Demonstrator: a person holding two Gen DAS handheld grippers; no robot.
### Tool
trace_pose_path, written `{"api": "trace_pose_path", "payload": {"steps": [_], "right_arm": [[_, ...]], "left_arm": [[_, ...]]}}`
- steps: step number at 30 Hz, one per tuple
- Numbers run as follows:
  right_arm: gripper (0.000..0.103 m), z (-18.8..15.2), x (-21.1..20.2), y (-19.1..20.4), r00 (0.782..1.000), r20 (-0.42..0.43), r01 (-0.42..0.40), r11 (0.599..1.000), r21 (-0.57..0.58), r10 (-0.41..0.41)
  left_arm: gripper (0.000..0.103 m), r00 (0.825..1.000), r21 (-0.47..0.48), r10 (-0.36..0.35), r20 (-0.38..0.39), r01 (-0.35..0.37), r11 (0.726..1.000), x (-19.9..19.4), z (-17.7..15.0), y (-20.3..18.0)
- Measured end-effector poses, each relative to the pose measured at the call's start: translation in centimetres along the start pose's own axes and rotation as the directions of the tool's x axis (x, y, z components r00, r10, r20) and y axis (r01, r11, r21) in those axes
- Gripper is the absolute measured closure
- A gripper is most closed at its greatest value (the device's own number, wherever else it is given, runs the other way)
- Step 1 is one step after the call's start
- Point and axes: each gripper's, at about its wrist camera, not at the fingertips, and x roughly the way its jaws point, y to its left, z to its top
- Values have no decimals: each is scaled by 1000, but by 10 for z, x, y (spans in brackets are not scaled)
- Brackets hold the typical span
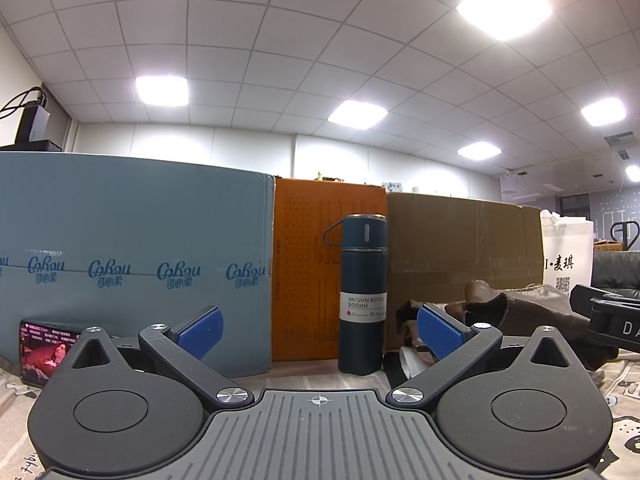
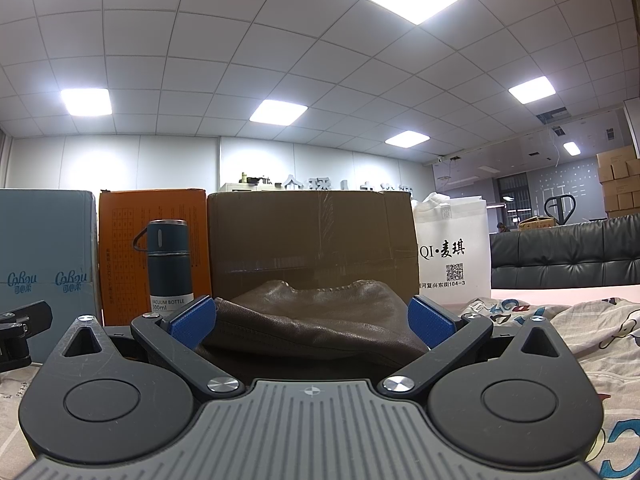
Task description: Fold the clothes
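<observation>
Left hand-held gripper [image 1: 319,330]: black linkage arms, two round black discs at the base, grey ribbed centre plate bearing a small crosshair mark. Silver screw heads sit at the pivots. Finger pads [image 1: 200,332] are blue and textured. Right hand-held gripper [image 2: 312,320]: same build, with blue pads [image 2: 430,326], silver pivot screws, grey ribbed plate with crosshair.

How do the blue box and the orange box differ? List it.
The blue box is wide with a repeated logo across its face; the orange box is narrow, printed with a fine table grid. The bottle stands before the orange box, not the blue box. Both stand upright, side by side.
</observation>
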Motion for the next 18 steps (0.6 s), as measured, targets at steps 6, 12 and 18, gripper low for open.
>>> {"api": "trace_pose_path", "payload": {"steps": [6, 12, 18], "right_arm": [[0, 0, 0, 0, 1000, -1, 0, 1000, -1, 0], [0, 0, 0, 0, 1000, -1, 0, 1000, -1, 0], [0, 0, 0, 0, 1000, -2, 0, 1000, -1, 0]], "left_arm": [[0, 1000, 0, -1, 0, 1, 1000, 0, 0, 0], [0, 1000, -1, -2, -1, 2, 1000, 0, 0, 0], [0, 1000, -5, -3, -6, 3, 1000, 2, 0, 0]]}}
